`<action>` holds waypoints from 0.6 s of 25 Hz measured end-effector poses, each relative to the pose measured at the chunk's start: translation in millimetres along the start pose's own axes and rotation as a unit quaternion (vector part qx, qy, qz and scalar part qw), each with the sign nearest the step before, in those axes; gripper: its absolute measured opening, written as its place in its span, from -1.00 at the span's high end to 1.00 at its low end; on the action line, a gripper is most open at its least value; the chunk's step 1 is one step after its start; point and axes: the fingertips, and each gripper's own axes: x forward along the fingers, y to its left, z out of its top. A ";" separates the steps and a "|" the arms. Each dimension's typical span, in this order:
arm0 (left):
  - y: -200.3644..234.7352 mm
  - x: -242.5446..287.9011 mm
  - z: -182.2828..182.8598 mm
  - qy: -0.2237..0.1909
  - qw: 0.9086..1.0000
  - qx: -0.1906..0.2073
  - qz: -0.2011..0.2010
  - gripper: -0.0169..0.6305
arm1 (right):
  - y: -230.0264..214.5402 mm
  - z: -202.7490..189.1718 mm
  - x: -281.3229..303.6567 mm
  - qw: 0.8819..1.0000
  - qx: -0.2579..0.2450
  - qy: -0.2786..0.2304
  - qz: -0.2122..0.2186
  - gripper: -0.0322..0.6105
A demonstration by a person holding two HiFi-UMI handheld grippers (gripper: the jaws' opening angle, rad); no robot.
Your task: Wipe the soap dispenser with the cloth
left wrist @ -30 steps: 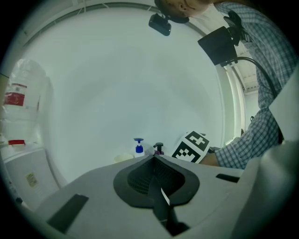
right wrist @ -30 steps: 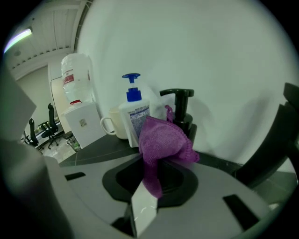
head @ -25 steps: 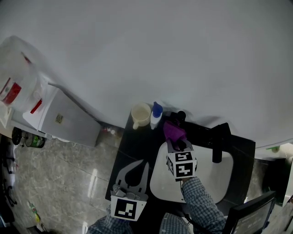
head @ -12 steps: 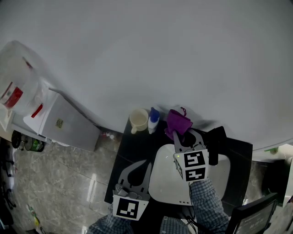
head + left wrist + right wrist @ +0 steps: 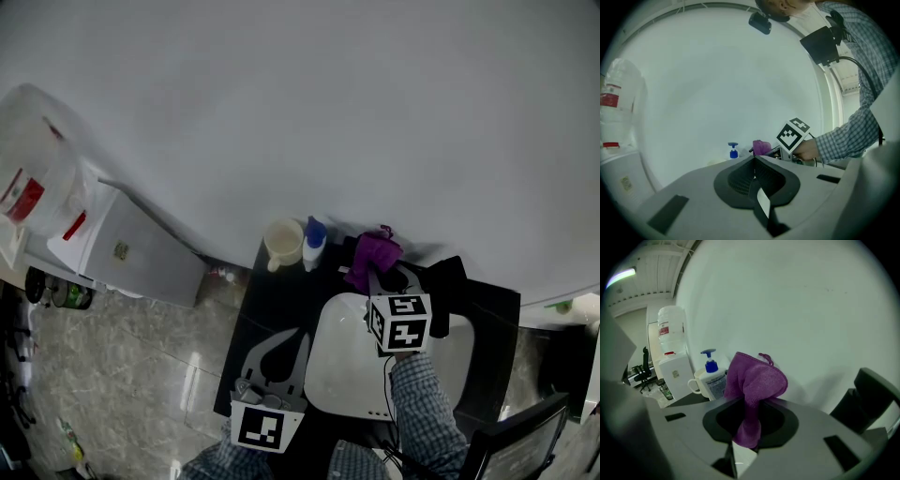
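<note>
left tongs [image 5: 754, 161]: closed, empty, nearest me. right tongs [image 5: 749, 404]: clamped on cloth [image 5: 757, 378]. dispenser [image 5: 711, 375]: upright at back of counter [image 5: 277, 300], just left of cloth. step, i judge: approach; next, i bring cloth left onto it.

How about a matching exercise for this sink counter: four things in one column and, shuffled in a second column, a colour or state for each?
Things:
1. cloth
2. soap dispenser
3. mug
4. left tool

Descriptions:
A. blue pump on top
B. shut, with nothing between its jaws
C. purple, clamped in the right tool
D. cream, standing by the wall

Pairs: 1-C, 2-A, 3-D, 4-B
</note>
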 end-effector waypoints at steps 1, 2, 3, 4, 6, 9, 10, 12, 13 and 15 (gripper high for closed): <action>-0.1 -0.2 0.1 0.000 1.000 0.001 0.000 0.94 | -2.5 -4.8 2.5 1.000 0.002 0.005 -0.003 0.66; 0.2 -0.5 0.3 0.000 1.000 0.003 0.000 0.94 | -4.7 -9.1 5.1 1.000 0.003 0.010 -0.006 0.66; 0.5 -1.1 0.1 0.001 1.000 0.005 0.000 0.94 | -6.8 -13.1 7.2 1.000 0.006 0.013 -0.009 0.66; 0.5 -1.9 -0.3 0.001 1.000 0.005 0.001 0.94 | -8.8 -16.7 8.6 1.000 0.013 0.014 -0.012 0.66; 0.6 -3.5 -1.2 0.001 1.000 0.000 0.004 0.94 | -13.1 -21.9 9.7 0.999 0.027 0.014 -0.015 0.66; 0.7 -5.0 -2.7 0.005 1.000 0.006 0.005 0.94 | -19.6 -28.1 11.0 0.999 0.038 0.016 -0.023 0.66; 0.0 -5.8 -3.2 0.007 1.000 0.007 0.005 0.94 | -21.8 -31.0 11.0 0.999 0.041 0.018 -0.026 0.66; -1.6 -7.6 -3.8 0.009 1.000 0.008 0.005 0.94 | -25.7 -37.7 11.4 0.998 0.047 0.025 -0.032 0.66; -1.3 -8.9 -3.9 0.009 1.000 0.012 0.006 0.94 | -27.3 -42.0 12.0 0.998 0.048 0.031 -0.035 0.66; 2.1 -11.5 -3.9 0.007 1.000 0.014 0.013 0.94 | -29.9 -51.5 13.7 0.997 0.048 0.043 -0.039 0.66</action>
